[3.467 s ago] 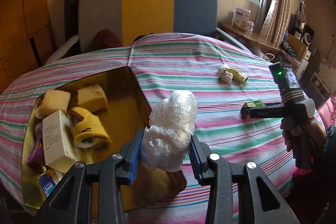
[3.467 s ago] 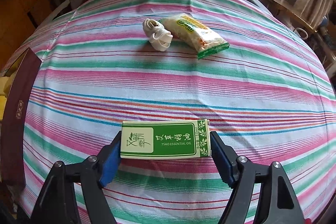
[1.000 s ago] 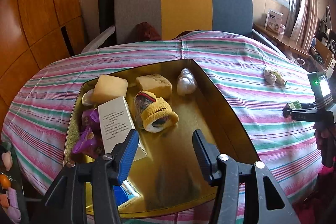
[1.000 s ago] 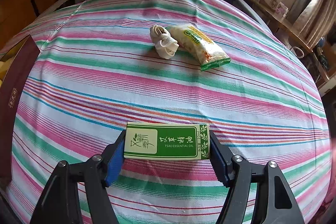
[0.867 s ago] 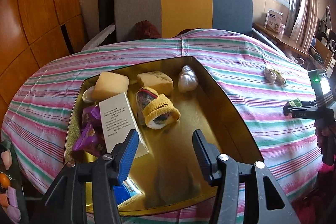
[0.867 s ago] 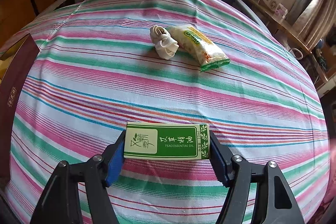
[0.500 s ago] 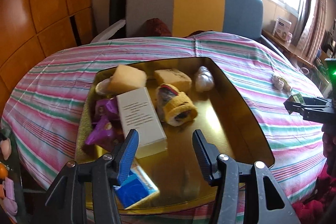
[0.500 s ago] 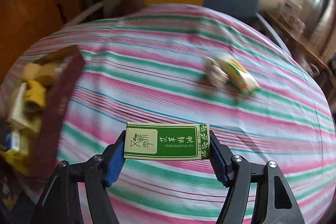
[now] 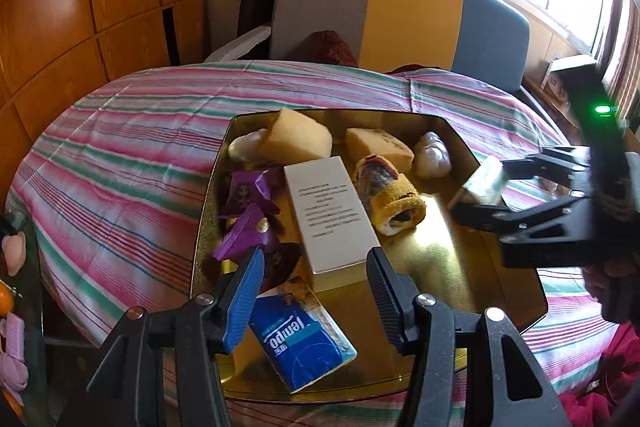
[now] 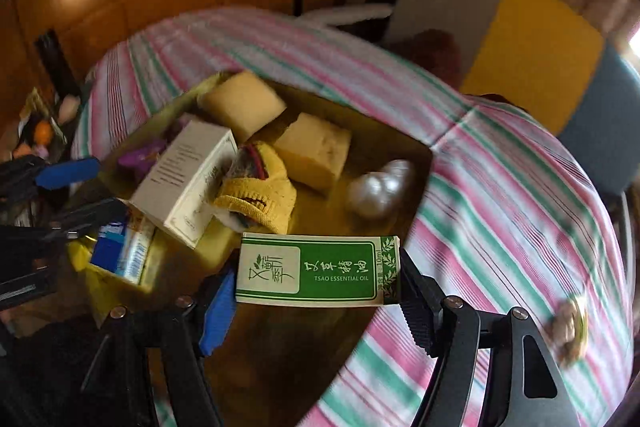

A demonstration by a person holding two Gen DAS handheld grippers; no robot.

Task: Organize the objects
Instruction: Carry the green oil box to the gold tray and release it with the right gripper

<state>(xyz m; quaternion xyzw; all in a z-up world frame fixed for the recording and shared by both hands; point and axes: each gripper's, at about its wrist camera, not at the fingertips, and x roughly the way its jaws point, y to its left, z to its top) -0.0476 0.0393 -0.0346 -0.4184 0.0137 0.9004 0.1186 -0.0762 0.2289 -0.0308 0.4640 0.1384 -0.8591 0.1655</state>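
Right tool grips green box; left tool gapes empty.

Right gripper carried green box from tablecloth over gold tray.

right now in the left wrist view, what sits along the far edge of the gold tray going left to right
pale round lump → big yellow sponge block → smaller crumbly yellow sponge block → crumpled clear plastic wad, all inside the gold tray
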